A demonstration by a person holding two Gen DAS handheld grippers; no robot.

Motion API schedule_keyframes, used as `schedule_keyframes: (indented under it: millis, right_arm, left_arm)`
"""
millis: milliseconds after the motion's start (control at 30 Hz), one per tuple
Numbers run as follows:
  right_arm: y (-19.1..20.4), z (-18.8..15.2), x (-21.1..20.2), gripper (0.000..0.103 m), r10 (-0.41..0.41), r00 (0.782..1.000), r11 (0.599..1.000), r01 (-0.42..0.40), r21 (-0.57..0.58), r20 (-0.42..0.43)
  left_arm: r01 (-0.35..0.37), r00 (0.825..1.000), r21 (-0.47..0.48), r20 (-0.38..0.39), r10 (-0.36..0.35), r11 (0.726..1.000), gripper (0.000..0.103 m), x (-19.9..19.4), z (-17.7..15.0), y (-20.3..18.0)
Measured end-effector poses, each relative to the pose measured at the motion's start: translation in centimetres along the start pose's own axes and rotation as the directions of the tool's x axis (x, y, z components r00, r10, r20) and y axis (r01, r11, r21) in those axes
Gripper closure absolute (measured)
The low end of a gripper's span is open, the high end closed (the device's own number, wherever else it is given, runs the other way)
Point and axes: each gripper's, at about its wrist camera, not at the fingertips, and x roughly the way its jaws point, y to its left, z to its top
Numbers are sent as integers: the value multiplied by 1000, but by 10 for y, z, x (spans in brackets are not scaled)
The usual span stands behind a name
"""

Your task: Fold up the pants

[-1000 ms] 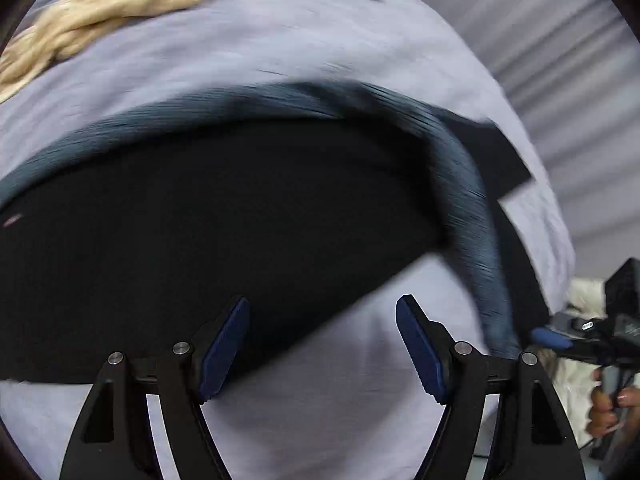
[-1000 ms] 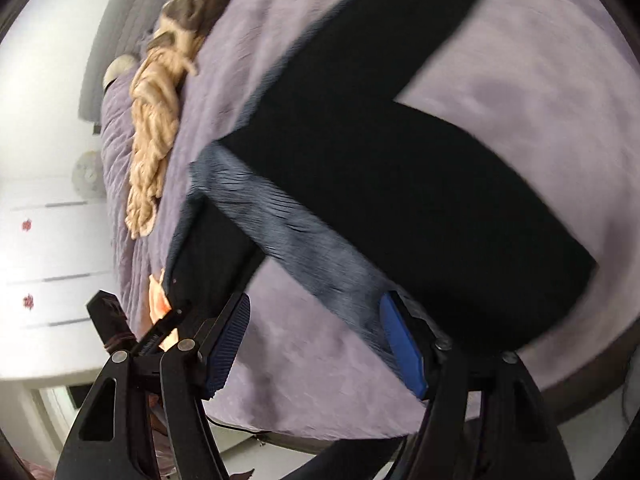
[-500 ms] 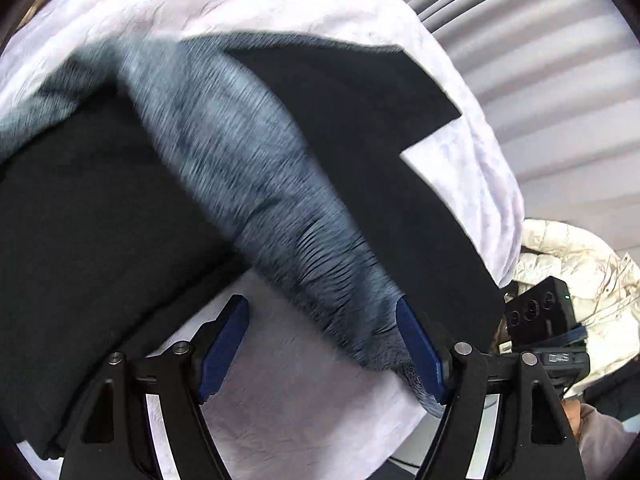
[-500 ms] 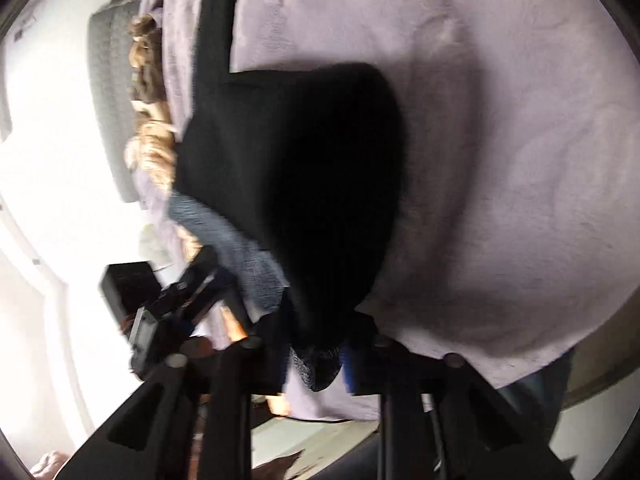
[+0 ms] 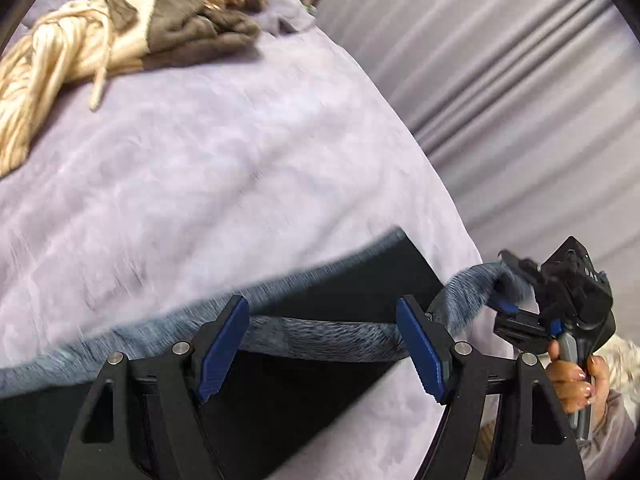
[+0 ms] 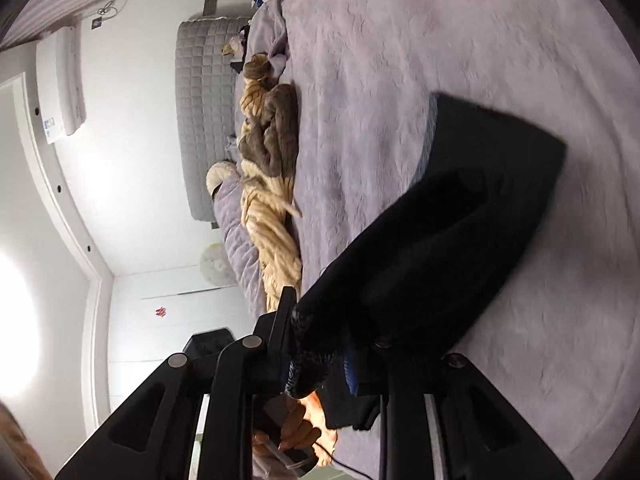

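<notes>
Black pants (image 5: pixel 360 280) with a grey-blue ribbed waistband (image 5: pixel 328 330) lie on the lavender bed cover (image 5: pixel 200 180). My left gripper (image 5: pixel 320 312) is open; the waistband runs across the gap between its blue pads, and the pads do not press on it. To its right, my right gripper (image 5: pixel 506 304) pinches the waistband's end, lifted off the bed. In the right wrist view the right gripper (image 6: pixel 316 344) clamps the waistband (image 6: pixel 308 360), and its jaws are opening slightly. The black pants (image 6: pixel 460 220) hang from it, draped over themselves.
A chunky beige and brown braided throw (image 5: pixel 120 32) lies across the far side of the bed. Grey curtains (image 5: pixel 500 80) hang past the bed's right edge. A quilted grey headboard (image 6: pixel 204 112) stands at the far end. A hand (image 5: pixel 576 376) holds the right gripper's handle.
The right gripper closed on the waistband's end and carried it across, lifting the pants over themselves. The left gripper stayed open and swung so the braided throw came into its view.
</notes>
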Motion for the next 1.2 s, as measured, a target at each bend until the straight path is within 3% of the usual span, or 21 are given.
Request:
schedule_keyframes:
  millis: [33,100,200,267,333,400,567,600,633,700,767,833,900,933,1000,1067,1167,1200]
  right_arm:
    - [1,16,4,51,-28,999,1000,28,1,17]
    - [5,40,9,32,-86,995,996,87,-22,39]
    - [26,54,26,32,-171,985,979,171,-112,12]
    - [29,46,27,35,-226,974,960,222,-170,-4]
    - [22,35,31,50,-305,952,935,295,-196,-24]
    - [-3,15,32,59,-361,931,918,344,-200,-57]
    - [-58,0,52,61,-376,922,924,365,-116,-95]
    - [-64,2,57,70,-365,927,929,356,-103,-87]
    - [-67,3,61,93,-347,935,936,340,-89,-78]
    - [-65,3,63,95,-317,946,947,313,-71,-70]
    - [-49,-3,60,95,-306,949,946,295,-131,-74]
    - [-42,-12,52,95,-362,928,922,342,-182,-88]
    - [-54,-17,54,95,-472,876,870,442,-219,-105]
    - [-63,-16,57,95,-496,860,857,465,-220,-115]
    - [-83,-10,60,93,-462,875,885,444,-137,-146]
    - [-87,-10,53,91,-417,896,909,412,-61,-152]
    - [-64,-20,36,86,-429,897,901,415,-129,-109]
    - [-53,-24,27,86,-409,909,905,392,-165,-84]
  left_arm:
    - [-24,1000,-10,10,24,1000,26,0,5,4]
    - [-72,997,-19,17,72,997,26,2,10,12]
    - [-140,990,-24,4,140,990,26,-7,-3,32]
    - [-203,979,-18,-20,203,979,26,-3,-19,38]
    - [-262,964,-19,-51,260,965,26,-3,-40,48]
    - [-295,953,-37,-84,292,955,26,-2,-58,63]
    - [-349,930,-98,-159,331,932,26,0,-91,91]
    - [-357,926,-106,-170,337,928,26,0,-95,95]
    - [-365,922,-112,-180,342,924,26,-1,-97,99]
    - [-363,923,-126,-182,338,923,26,-10,-103,101]
    - [-356,926,-131,-185,330,925,26,-17,-113,102]
    - [-376,914,-117,-213,346,919,26,-15,-127,106]
    - [-401,895,-121,-265,359,908,26,-7,-138,113]
    - [-409,887,-124,-287,361,904,26,-4,-143,116]
    - [-417,883,-106,-281,375,903,26,-8,-146,114]
    - [-409,892,-103,-255,373,907,26,-16,-142,110]
    - [-399,905,-114,-207,371,910,26,-23,-128,107]
    - [-396,910,-115,-184,372,911,26,-22,-120,105]
